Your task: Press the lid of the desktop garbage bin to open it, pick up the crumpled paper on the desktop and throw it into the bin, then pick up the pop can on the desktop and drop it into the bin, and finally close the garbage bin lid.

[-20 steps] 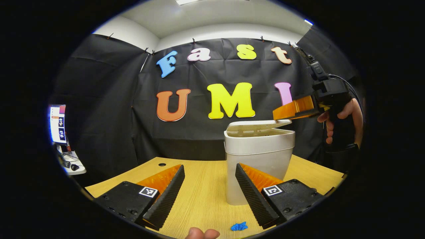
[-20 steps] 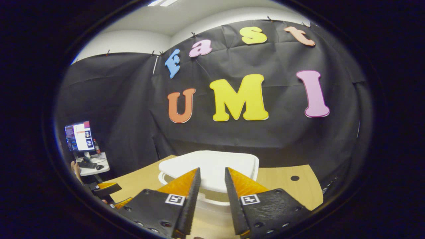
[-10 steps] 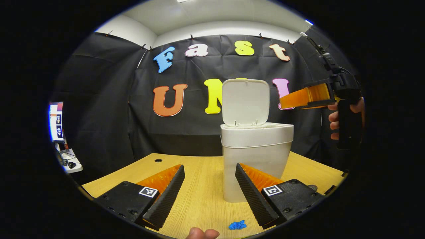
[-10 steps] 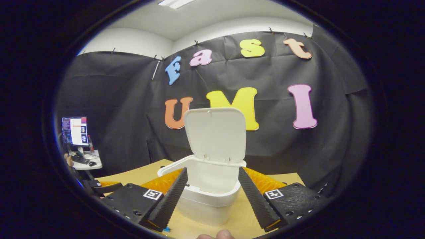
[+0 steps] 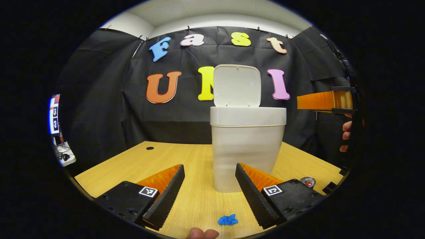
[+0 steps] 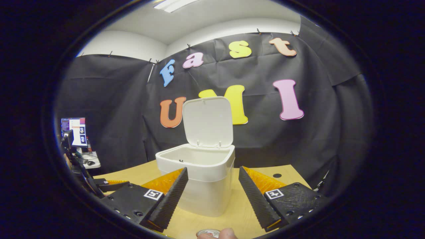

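The white garbage bin [image 5: 247, 149] stands on the wooden desk [image 5: 132, 162] with its lid [image 5: 236, 85] flipped upright. In front of it lies a small blue crumpled paper [image 5: 227, 220], between my left gripper's fingers and close to the camera. My left gripper [image 5: 210, 167] is open, low over the desk and short of the bin. The pop can's top [image 5: 307, 181] peeks out to the bin's right. In the right gripper view, the right gripper [image 6: 213, 169] is open and level with the bin [image 6: 199, 196], whose lid [image 6: 207, 121] is up; the can [image 6: 207, 233] lies just below it.
A hand [image 5: 347, 131] holds the right gripper [image 5: 318, 100] high to the right of the bin. The left gripper [image 6: 109, 184] shows low at the left in the right gripper view. A monitor [image 6: 74, 131] on a side table stands far left. A cable hole [image 5: 149, 148] marks the desk's back left.
The bin lid sprang from nearly down to fully upright. My right gripper went from nearly shut on the lid to open and drew back from it. The left gripper view dropped lower.
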A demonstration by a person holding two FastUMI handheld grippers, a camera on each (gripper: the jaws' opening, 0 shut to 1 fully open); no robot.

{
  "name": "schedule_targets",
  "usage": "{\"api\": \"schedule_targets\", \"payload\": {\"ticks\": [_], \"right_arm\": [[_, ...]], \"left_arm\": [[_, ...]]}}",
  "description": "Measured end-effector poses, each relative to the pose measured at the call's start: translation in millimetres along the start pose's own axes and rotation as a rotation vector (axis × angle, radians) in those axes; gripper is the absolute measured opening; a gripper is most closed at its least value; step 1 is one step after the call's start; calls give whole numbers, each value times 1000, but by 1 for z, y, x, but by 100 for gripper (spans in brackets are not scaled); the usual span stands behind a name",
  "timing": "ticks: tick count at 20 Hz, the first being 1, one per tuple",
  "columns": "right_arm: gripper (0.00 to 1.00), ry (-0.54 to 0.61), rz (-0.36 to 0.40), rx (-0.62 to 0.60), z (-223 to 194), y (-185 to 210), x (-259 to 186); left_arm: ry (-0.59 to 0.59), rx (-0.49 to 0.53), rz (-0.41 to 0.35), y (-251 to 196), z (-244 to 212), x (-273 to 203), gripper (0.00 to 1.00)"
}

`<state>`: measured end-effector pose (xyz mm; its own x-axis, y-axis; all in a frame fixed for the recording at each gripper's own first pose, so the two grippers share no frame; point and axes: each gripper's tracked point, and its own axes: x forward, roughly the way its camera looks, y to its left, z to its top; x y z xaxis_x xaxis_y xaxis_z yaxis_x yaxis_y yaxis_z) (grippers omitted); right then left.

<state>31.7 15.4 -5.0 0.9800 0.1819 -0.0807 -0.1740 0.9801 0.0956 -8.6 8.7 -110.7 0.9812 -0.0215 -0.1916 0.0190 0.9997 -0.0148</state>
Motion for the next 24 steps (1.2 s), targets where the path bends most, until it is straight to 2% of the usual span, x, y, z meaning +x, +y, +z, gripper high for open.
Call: {"api": "schedule_targets", "payload": {"ticks": [7,8,9,12,13,14,15,17,20,21,23,24], "right_arm": [[96,40,-39,24,-49,-16,-23],[93,46,-42,35,-57,-17,-26],[96,53,-45,40,-62,-19,-27],[96,78,-56,37,-84,-23,-34],[93,85,-58,34,-90,-23,-37],[95,93,-58,32,-97,-23,-39],[93,98,-60,35,-102,-23,-41],[96,98,-75,40,-109,-28,-43],[96,94,-97,33,-116,-35,-48],[92,93,-100,32,-116,-37,-48],[96,81,-107,31,-115,-38,-50],[93,78,-110,28,-117,-39,-49]], "left_arm": [[125,-21,-17,-11,-51,-7,100],[139,-25,-16,-13,-57,-9,99],[157,-25,-16,-14,-65,-12,99],[216,-12,-28,-21,-90,-18,99],[233,-7,-26,-22,-97,-19,100],[245,-7,-23,-22,-103,-22,100],[261,-14,-26,-24,-109,-22,100],[287,-23,-28,-28,-120,-24,100],[326,-19,-27,-29,-136,-27,100],[337,-23,-28,-29,-140,-27,100],[353,-28,-26,-31,-145,-28,99],[356,-26,-23,-30,-146,-29,97]]}}
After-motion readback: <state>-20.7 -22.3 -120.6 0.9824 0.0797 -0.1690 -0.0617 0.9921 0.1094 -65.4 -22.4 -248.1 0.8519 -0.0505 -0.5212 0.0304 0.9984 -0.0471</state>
